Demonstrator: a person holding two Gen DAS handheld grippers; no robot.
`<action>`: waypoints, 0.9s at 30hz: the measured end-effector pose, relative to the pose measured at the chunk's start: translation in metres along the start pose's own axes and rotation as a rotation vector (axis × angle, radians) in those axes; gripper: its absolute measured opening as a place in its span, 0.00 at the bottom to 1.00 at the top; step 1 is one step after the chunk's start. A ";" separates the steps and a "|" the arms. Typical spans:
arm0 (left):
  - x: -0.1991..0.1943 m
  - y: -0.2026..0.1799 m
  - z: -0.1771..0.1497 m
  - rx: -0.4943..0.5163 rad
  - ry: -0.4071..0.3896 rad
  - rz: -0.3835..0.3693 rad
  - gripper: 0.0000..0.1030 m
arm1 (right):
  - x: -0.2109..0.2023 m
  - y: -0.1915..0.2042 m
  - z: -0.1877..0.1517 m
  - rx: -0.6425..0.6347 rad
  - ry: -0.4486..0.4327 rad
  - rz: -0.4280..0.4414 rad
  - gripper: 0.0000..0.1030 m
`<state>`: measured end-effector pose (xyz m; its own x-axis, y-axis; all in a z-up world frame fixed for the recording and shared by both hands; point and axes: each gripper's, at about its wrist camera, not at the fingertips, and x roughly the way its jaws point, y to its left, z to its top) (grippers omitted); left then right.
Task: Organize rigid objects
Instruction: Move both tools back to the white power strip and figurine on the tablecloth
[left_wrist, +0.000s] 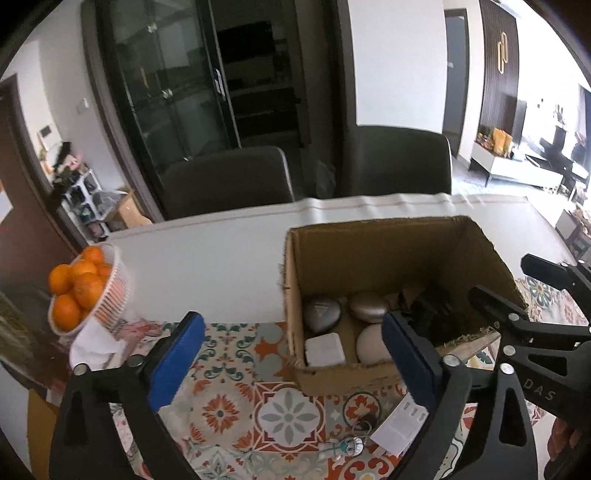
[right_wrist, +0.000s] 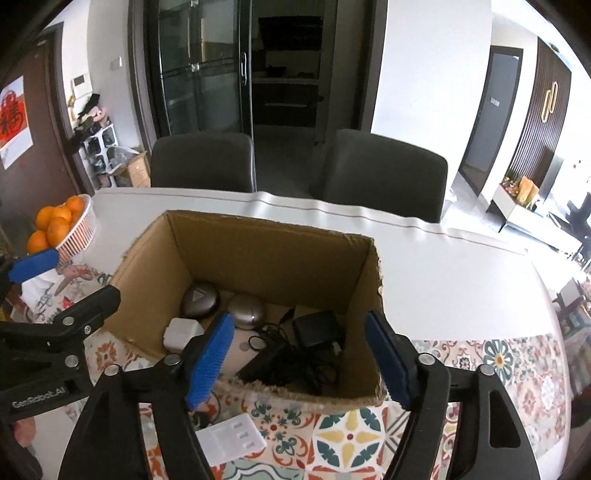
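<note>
At the far left a white basket of oranges (left_wrist: 90, 291) sits at the table's edge, on the white tabletop just beside the patterned mat (left_wrist: 236, 402). The left gripper (left_wrist: 291, 363) hangs above that mat with its blue pads (left_wrist: 175, 363) spread wide and nothing between them. Right of it the open cardboard box (right_wrist: 269, 251) stands upright, partly on the mat, its long axis running left to right across the table and its mouth facing up. Inside, along the left end, lie two grey rounded cases (right_wrist: 199, 297), a white square adapter (right_wrist: 183, 332) and a pale case partly hidden by a finger; toward the right end a black charger (right_wrist: 317, 330) rests on a tangle of black cable. In front of the box a white plastic tray (right_wrist: 231, 437) lies flat on the mat, beside a keyring (left_wrist: 349, 445). The right gripper (right_wrist: 304, 360) hovers over the box's near wall, jaws apart and empty.
</note>
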<state>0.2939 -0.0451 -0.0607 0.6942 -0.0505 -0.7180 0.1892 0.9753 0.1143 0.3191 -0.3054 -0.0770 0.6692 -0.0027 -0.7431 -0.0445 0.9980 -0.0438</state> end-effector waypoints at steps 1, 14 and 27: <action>-0.005 0.001 -0.002 -0.005 -0.009 0.016 1.00 | -0.005 0.001 -0.001 -0.001 -0.009 0.000 0.75; -0.038 0.012 -0.047 -0.081 -0.016 0.083 1.00 | -0.052 0.008 -0.027 -0.043 -0.076 -0.061 0.86; -0.031 0.008 -0.099 -0.114 0.089 0.068 1.00 | -0.039 0.018 -0.071 -0.091 0.013 0.002 0.86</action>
<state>0.2055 -0.0140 -0.1059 0.6379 0.0311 -0.7695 0.0598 0.9942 0.0897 0.2389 -0.2916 -0.0962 0.6591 -0.0025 -0.7521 -0.1135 0.9882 -0.1028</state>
